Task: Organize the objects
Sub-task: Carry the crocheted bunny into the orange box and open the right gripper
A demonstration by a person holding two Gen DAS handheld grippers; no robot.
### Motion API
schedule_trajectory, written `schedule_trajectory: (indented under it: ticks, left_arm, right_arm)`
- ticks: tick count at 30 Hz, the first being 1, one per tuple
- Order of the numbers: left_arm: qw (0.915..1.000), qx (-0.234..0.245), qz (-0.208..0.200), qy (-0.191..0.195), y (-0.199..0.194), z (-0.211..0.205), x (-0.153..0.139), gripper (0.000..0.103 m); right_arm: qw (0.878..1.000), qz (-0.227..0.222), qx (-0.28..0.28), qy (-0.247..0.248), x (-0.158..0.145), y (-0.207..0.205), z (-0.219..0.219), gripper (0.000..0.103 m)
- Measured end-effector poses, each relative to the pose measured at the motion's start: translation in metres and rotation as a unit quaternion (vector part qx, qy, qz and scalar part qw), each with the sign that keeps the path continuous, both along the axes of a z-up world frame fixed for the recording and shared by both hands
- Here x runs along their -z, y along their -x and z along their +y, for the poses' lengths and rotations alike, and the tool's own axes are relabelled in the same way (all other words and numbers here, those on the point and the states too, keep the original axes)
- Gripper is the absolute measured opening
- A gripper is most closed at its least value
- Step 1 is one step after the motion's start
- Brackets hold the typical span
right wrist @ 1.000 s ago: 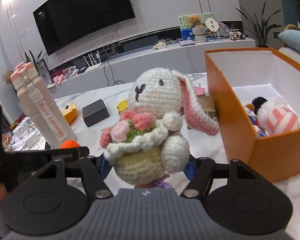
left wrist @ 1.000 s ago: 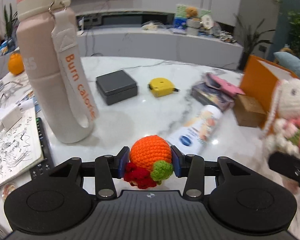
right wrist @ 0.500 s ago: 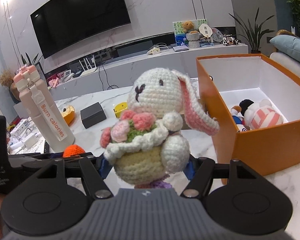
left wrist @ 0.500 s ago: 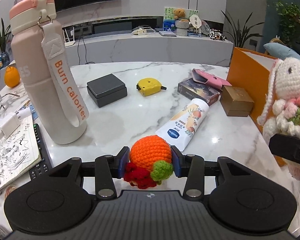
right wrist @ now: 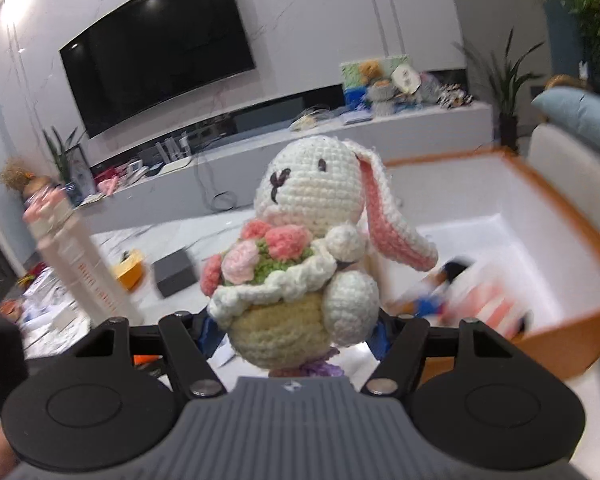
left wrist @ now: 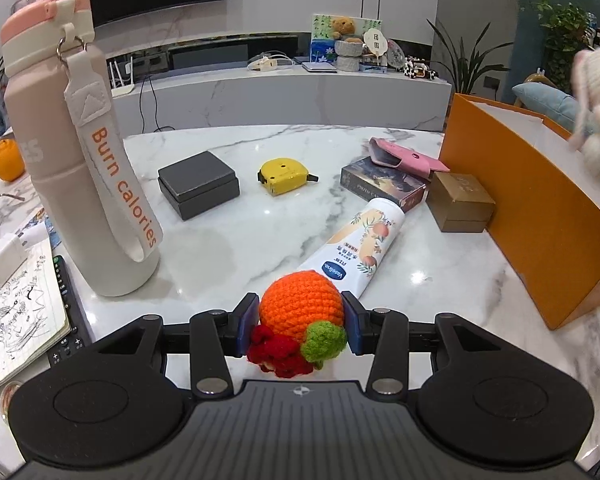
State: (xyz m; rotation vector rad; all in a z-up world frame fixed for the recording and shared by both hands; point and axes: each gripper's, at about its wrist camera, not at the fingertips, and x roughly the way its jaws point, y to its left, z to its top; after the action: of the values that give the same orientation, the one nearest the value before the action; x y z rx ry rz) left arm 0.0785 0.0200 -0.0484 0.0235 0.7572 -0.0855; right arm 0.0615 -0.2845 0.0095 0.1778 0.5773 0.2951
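Orange box (right wrist: 572, 328) nearer crochet bunny (right wrist: 300, 256) now

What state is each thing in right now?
Left gripper: shut on the orange ball.
Right gripper: shut on the bunny, held upright.
Orange box: open, toys inside.
Water bottle: upright, lid closed.
Lotion tube: lying flat.
Grey box: closed.
Brown box: closed.

both claws (left wrist: 300, 326) (right wrist: 294, 330) clamped, loaded.
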Motion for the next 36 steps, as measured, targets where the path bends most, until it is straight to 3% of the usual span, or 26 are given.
schedule_trajectory:
  ticks: [8, 13, 19, 32, 36]
  left_arm:
    - [0.9999, 0.009, -0.002, 0.008, 0.0, 0.002, -0.002, 0.051]
    - [0.9998, 0.018, -0.001, 0.0, -0.001, -0.001, 0.0, 0.051]
    - [0.9997, 0.024, -0.005, -0.005, -0.002, -0.002, 0.0, 0.051]
    - [0.9996, 0.025, -0.006, -0.006, -0.003, -0.001, 0.0, 0.051]
    - [0.9996, 0.026, -0.007, -0.005, -0.002, -0.001, -0.001, 0.051]
  right_arm:
    - [0.991, 0.085, 0.046, 0.095, -0.01, -0.07, -0.089, 0.069]
    - [0.972, 0.191, 0.014, 0.138, 0.007, -0.118, -0.115, 0.069]
    - [0.945, 0.244, 0.019, 0.218, 0.035, -0.136, -0.113, 0.069]
    - [0.926, 0.267, 0.009, 0.269, 0.043, -0.141, -0.113, 0.074]
    - [0.925, 0.269, 0.021, 0.267, 0.036, -0.139, -0.116, 0.076]
